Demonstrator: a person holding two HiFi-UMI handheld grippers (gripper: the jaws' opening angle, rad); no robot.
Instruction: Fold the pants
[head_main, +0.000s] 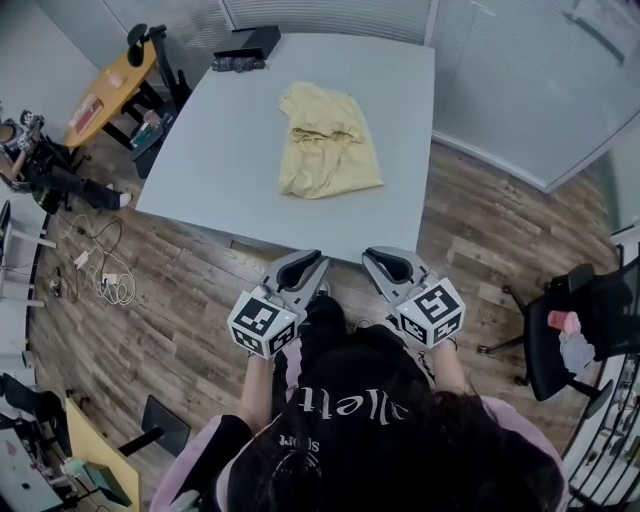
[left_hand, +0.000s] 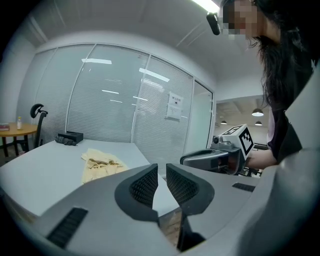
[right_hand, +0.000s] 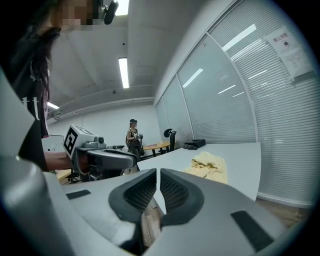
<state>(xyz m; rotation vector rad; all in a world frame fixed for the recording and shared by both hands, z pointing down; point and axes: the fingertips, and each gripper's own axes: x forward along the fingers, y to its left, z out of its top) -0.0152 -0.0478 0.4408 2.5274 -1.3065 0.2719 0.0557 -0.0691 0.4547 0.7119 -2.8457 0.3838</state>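
Two grippers, left (head_main: 311, 259) with jaws a narrow slit apart, right (head_main: 379, 258) with jaws all but closed, both empty, short of the counter (head_main: 225, 160); yellow pants (head_main: 326, 140) rumpled mid-counter, well apart; folding seemingly unstarted, next needing a forward reach with wider jaws.

Left gripper (head_main: 303, 260) barely ajar, right gripper (head_main: 386, 258) closed, both empty.
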